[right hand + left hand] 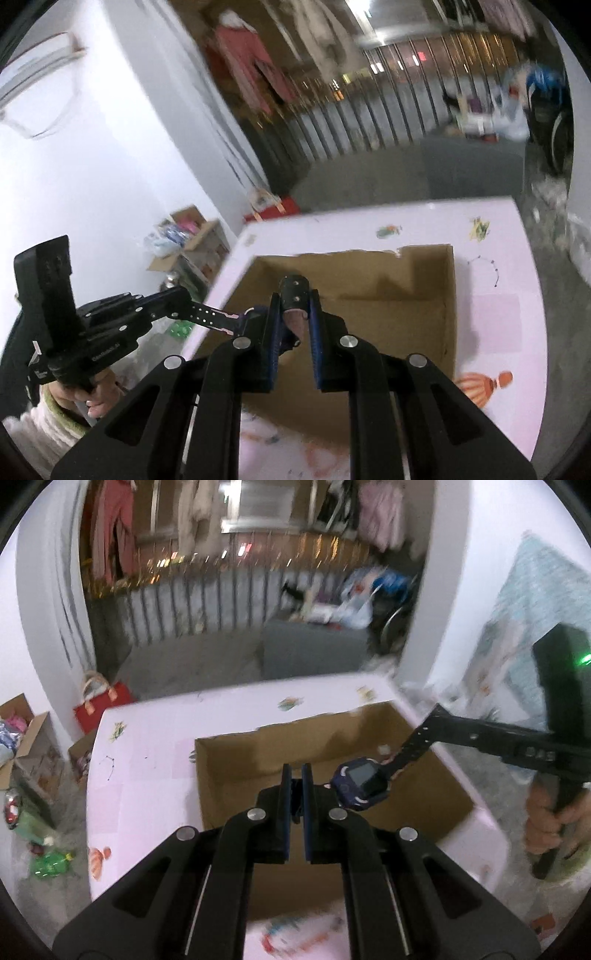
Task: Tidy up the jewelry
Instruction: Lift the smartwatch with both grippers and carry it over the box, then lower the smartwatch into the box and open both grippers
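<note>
A blue smartwatch (360,782) hangs over an open cardboard box (258,760), held by its two black straps. My left gripper (296,771) is shut on one strap, which shows as a dark strip between its pads. The other strap, punched with holes, runs up to the right gripper (436,710). In the right wrist view my right gripper (295,295) is shut on a black strap end with a pink underside. The watch body (255,314) peeks out beside its left finger, and the left gripper (184,299) grips the far strap. A thin dark beaded chain (109,764) (487,267) lies on the table.
The box (388,273) stands on a pale table (147,775) (498,314) printed with small pictures. On the floor to the left are a red bag (99,705), open cartons (26,738) and a green bottle (48,866). A hand (546,819) grips the right tool's handle.
</note>
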### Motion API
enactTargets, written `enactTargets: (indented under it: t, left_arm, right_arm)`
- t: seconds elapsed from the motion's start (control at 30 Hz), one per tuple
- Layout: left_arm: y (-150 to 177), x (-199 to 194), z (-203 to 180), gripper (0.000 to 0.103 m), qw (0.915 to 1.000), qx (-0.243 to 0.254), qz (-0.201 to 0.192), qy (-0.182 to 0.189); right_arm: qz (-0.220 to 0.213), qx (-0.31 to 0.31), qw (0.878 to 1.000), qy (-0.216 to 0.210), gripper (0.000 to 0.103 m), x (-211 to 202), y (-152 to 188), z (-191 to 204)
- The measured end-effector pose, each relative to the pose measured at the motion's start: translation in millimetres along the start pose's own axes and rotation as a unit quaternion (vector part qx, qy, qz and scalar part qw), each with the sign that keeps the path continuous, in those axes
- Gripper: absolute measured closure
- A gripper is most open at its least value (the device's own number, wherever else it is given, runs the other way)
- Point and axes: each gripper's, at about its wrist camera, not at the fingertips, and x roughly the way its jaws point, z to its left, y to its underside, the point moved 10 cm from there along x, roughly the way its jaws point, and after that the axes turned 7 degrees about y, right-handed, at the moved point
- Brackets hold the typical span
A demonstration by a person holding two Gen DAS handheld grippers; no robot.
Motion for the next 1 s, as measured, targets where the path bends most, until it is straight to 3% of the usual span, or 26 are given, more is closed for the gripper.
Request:
enactTargets:
  t: [0.1,0.23,0.43,0.53,0.63,0.7,0.77,0.83,1.0]
  left_arm:
    - [-5.5,57.1,22.9,0.099,0.9977,-0.001,0.063,-0.027]
    - [5.1,118.3,41.9,0.099,0.9884,0.007,0.142,-0.053]
    - [10.4,153.9,56.8,0.099,0.9765,0.016,0.201,-0.077]
    - [15.9,162.5,55.8,0.098,0.9729,0.019,0.216,-0.081]
    - [25.1,169.0,60.8,0.098,0.9697,0.018,0.226,-0.090]
    - [26.9,170.9,62.1,0.090,0.9689,0.016,0.229,-0.093]
    - [27.6,169.5,67.0,0.074,0.9709,0.004,0.223,-0.087]
    - [24.3,165.3,62.2,0.068,0.9740,-0.001,0.214,-0.073]
    - [12.3,146.4,54.2,0.054,0.9800,0.011,0.181,-0.081]
  right_arm:
    - [0.055,0.019,0.998,0.020,0.088,51.4,-9.6,-19.8]
    - [0.123,0.037,0.991,0.045,0.088,107.1,-3.2,-40.6]
    - [0.172,0.020,0.981,0.085,0.088,148.5,9.2,-56.5]
    - [0.182,-0.003,0.978,0.102,0.083,153.8,15.2,-55.4]
    - [0.186,-0.023,0.974,0.126,0.072,153.0,18.8,-56.5]
    - [0.181,-0.043,0.971,0.146,0.065,150.4,17.6,-57.7]
    - [0.169,-0.058,0.971,0.160,0.061,145.9,13.1,-59.0]
    - [0.163,-0.064,0.971,0.163,0.059,140.3,5.1,-60.8]
    - [0.123,-0.073,0.973,0.183,0.055,114.8,-14.5,-65.5]
